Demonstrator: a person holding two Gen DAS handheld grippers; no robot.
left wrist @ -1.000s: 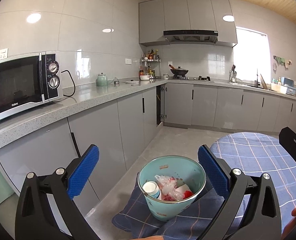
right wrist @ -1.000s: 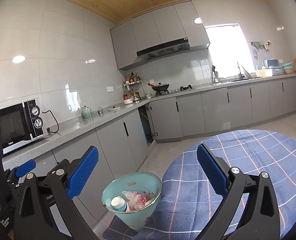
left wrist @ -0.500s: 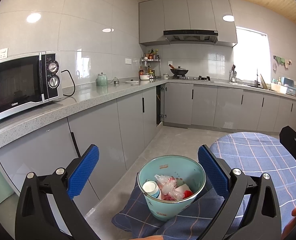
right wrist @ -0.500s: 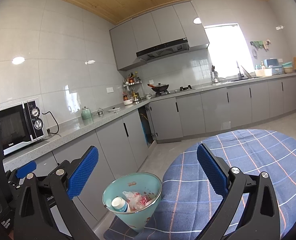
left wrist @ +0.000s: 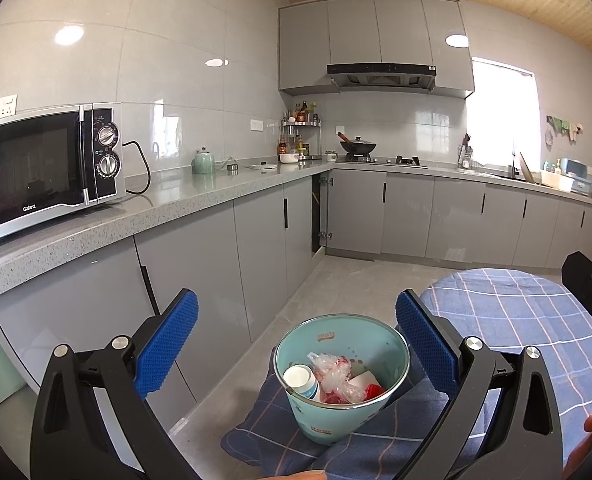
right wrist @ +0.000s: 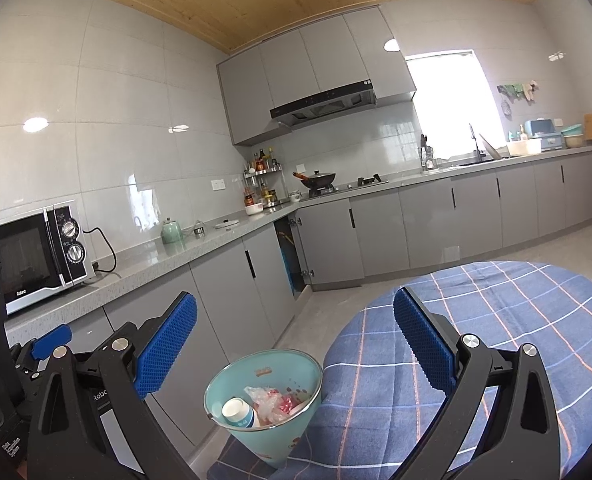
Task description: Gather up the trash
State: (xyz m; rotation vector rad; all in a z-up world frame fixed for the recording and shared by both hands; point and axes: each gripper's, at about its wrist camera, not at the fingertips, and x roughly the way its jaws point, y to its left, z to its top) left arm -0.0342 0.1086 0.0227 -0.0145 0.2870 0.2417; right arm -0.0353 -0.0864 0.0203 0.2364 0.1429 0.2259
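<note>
A light-blue trash bin (left wrist: pixel 387 344) stands at the edge of a table with a blue checked cloth (left wrist: pixel 507 312). It holds a white paper cup (left wrist: pixel 301 378), crumpled clear plastic (left wrist: pixel 333 376) and red scraps. My left gripper (left wrist: pixel 296 344) is open and empty, held above and behind the bin. In the right wrist view the bin (right wrist: pixel 296 364) sits low between the fingers of my right gripper (right wrist: pixel 292 340), which is open and empty. The left gripper's body (right wrist: pixel 16 380) shows at that view's left edge.
A grey counter (left wrist: pixel 176 208) runs along the left wall with a microwave (left wrist: pixel 44 168) and a green jar (left wrist: pixel 204 162). Grey cabinets (left wrist: pixel 407 216) line the back wall, with a stove and wok (left wrist: pixel 357 146). One cabinet door (left wrist: pixel 319 216) stands ajar. Grey floor (left wrist: pixel 355 280) lies between.
</note>
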